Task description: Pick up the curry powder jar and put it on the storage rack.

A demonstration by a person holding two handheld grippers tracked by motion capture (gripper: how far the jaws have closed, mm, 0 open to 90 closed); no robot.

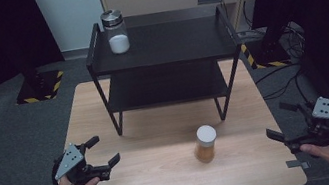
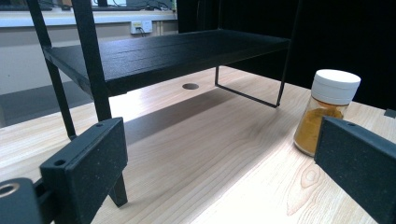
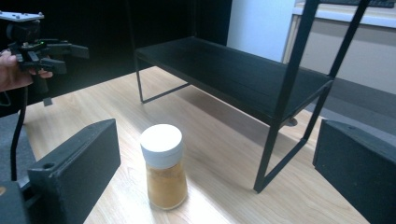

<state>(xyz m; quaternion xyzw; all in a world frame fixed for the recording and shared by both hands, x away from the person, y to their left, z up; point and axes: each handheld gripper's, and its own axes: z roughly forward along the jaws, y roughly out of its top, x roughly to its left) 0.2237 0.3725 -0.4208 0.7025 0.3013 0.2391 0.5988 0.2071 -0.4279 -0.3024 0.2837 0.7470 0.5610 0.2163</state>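
Observation:
A small jar of orange-brown powder with a white lid (image 1: 205, 143) (image 2: 328, 111) (image 3: 163, 166) stands upright on the wooden table (image 1: 167, 183), in front of a black two-tier shelf (image 1: 161, 52). A glass jar of white powder with a metal lid (image 1: 116, 31) stands on the shelf's top left corner. My left gripper (image 1: 103, 151) (image 2: 219, 172) is open at the table's left front, empty, jaws pointing right toward the orange jar. My right gripper (image 1: 279, 122) (image 3: 215, 172) is open at the right front edge, empty, the orange jar a short way ahead between its jaws' lines.
The shelf's lower tier (image 2: 163, 51) (image 3: 229, 70) hangs low over the table, its thin legs (image 3: 275, 135) standing on the wood. Cables (image 1: 292, 81) lie on the grey floor at the right. Bare tabletop lies between the grippers and the shelf.

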